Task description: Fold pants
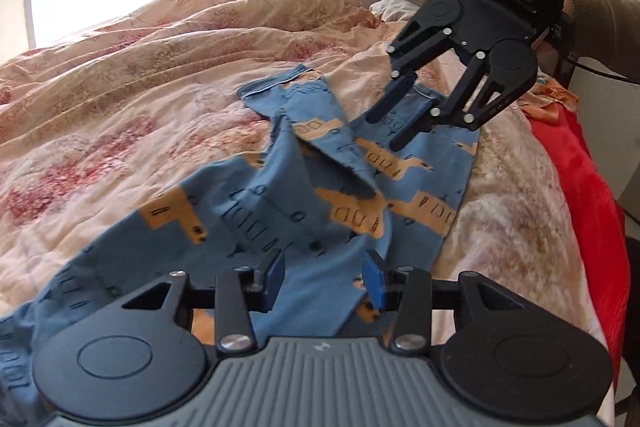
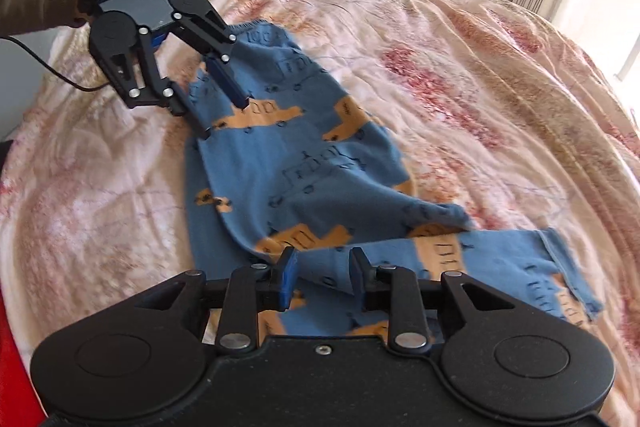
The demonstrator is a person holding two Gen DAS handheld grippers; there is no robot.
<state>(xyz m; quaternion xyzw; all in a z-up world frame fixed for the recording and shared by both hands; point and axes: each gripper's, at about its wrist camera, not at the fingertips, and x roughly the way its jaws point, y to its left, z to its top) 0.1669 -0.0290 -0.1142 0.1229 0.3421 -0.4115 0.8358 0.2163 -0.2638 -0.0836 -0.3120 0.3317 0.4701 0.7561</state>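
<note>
The blue pants (image 2: 304,167) lay rumpled on the floral quilt (image 2: 460,75), with the left gripper (image 2: 226,117) and the right gripper (image 1: 390,131) each spread apart over opposite ends.

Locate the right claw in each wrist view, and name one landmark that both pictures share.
Left wrist view: the right claw reaches in from the upper right, its fingers spread over the far end of the pants.
Right wrist view: the same claw fills the bottom centre, jaws apart above the cloth.
Shared landmark: the blue pants with orange trucks.
</note>
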